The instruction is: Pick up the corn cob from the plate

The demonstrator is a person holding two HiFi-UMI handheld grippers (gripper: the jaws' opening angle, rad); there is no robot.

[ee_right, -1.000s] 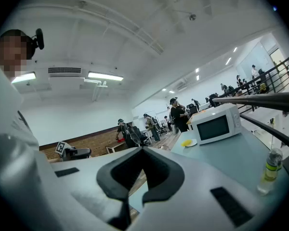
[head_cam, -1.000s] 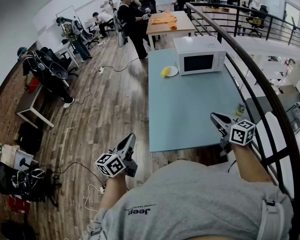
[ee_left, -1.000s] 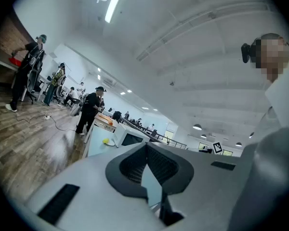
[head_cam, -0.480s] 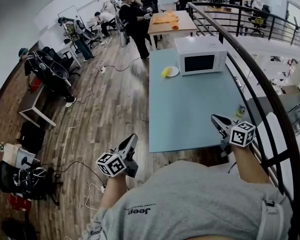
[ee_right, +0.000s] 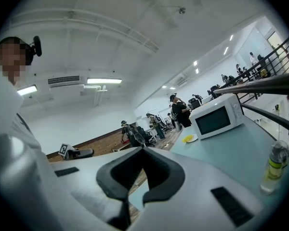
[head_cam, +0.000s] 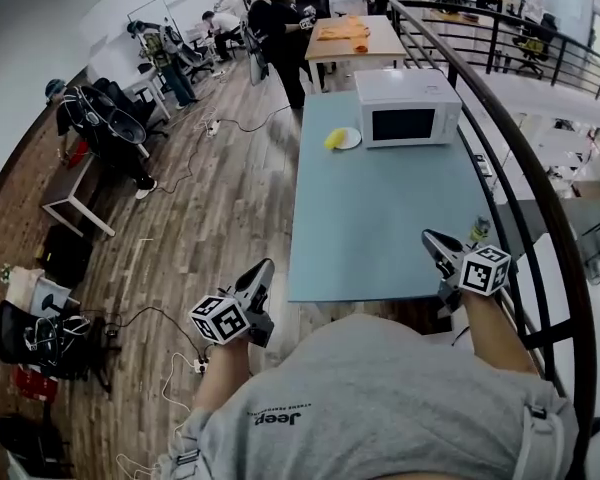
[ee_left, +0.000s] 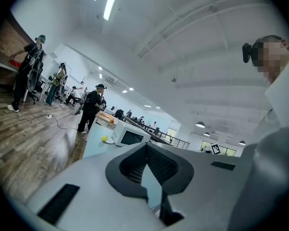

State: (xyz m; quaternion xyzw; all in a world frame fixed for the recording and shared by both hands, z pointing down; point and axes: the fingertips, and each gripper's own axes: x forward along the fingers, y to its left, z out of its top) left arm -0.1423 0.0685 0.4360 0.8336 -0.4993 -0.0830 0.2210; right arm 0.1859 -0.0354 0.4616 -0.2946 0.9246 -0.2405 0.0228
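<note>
Though hardly begun, all left to do. Yellow corn cob (head_cam: 331, 139) lying on small white round plate (head_cam: 349, 141) at far left of pale blue table (head_cam: 380, 218), just left of white microwave oven (head_cam: 405, 108). Left gripper (head_cam: 265, 266) and right gripper (head_cam: 428, 235) both pinched closed on nothing, at near end, well apart from cob. Remaining: reach across, open, grasp, raise. Readable only: "Jeep" on grey T-shirt (head_cam: 380, 398).
</note>
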